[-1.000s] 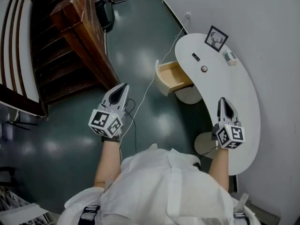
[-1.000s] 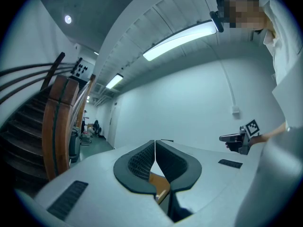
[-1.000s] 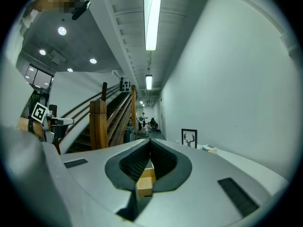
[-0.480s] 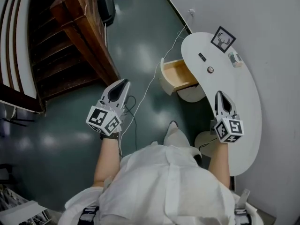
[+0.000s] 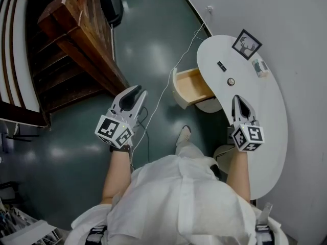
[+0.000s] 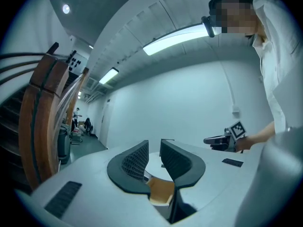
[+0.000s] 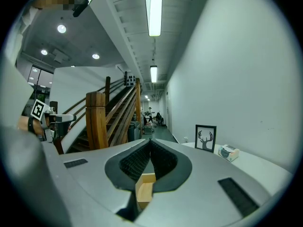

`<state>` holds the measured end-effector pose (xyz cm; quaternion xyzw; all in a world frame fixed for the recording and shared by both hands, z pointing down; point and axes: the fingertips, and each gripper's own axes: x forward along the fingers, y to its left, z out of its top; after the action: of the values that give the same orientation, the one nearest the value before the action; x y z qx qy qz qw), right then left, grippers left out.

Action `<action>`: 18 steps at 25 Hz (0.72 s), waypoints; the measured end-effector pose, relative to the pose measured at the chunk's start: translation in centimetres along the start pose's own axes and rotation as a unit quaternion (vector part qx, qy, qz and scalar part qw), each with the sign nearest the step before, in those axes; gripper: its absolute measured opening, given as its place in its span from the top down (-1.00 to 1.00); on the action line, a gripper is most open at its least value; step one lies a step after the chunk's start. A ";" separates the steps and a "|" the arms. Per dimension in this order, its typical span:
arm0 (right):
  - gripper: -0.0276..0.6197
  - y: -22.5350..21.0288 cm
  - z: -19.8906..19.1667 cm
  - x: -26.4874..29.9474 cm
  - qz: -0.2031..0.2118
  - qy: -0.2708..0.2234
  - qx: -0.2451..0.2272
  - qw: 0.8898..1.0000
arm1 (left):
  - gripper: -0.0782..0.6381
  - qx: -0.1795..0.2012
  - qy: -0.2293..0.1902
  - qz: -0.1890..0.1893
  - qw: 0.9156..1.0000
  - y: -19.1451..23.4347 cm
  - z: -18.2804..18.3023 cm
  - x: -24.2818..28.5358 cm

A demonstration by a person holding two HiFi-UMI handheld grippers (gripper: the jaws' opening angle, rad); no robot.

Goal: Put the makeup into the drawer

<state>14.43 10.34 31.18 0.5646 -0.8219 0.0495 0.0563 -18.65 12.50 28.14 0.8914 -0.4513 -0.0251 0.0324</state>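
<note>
The white desk (image 5: 268, 116) curves along the wall on my right. Its wooden drawer (image 5: 192, 84) stands pulled open over the dark green floor (image 5: 153, 45). The makeup is on the desk top, not in the drawer. A small round item (image 5: 231, 81) lies just beyond my right hand-held gripper (image 5: 235, 98), and a slim dark item (image 5: 220, 66) lies further along. Behind them a framed deer picture (image 5: 247, 44) stands at the wall, with a small box (image 5: 261, 68) beside it. A white cable (image 5: 188, 51) runs across the floor past the drawer's left side, and a wooden staircase (image 5: 76, 45) fills the left. Nothing lies between my right hand-held gripper and the round item.

My right hand-held gripper has its jaws pressed together with nothing in them. My left hand-held gripper (image 5: 139, 91) hangs over the floor, left of the drawer, with its jaws a little apart and empty.

Against 1 second ago, my right hand-held gripper has come forward along the desk and is now near the round item. My left one sits at much the same spot in the head view. My shoe (image 5: 183, 135) now shows below the drawer, where it did not show then. The drawer is as far open as before, and the 2 items lie where they did.

Both items are too small for me to tell what kind of makeup they are. The desk edge covers the back of the drawer, and my right arm hides part of the desk's near end.
</note>
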 end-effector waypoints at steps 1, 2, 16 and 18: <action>0.89 -0.6 -0.1 0.9 0.000 0.003 0.001 1.000 | 0.56 0.004 0.002 0.000 1.000 0.4 -0.1 1.1; 0.89 -1.2 -0.3 1.7 -0.001 0.007 0.002 1.000 | 0.59 0.006 0.003 -0.001 1.000 0.7 -0.1 2.3; 0.88 -9.7 -1.9 12.3 0.013 0.071 -0.013 0.997 | 0.70 0.009 0.008 -0.019 1.000 3.3 -0.3 17.5; 0.88 -10.6 -2.7 13.7 0.020 0.087 -0.022 0.996 | 0.70 0.008 0.012 -0.022 1.000 3.4 -0.8 19.2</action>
<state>19.57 -5.73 36.07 0.5404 -0.8258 0.0818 0.1388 -9.98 -4.96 28.93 0.9014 -0.4317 -0.0114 0.0296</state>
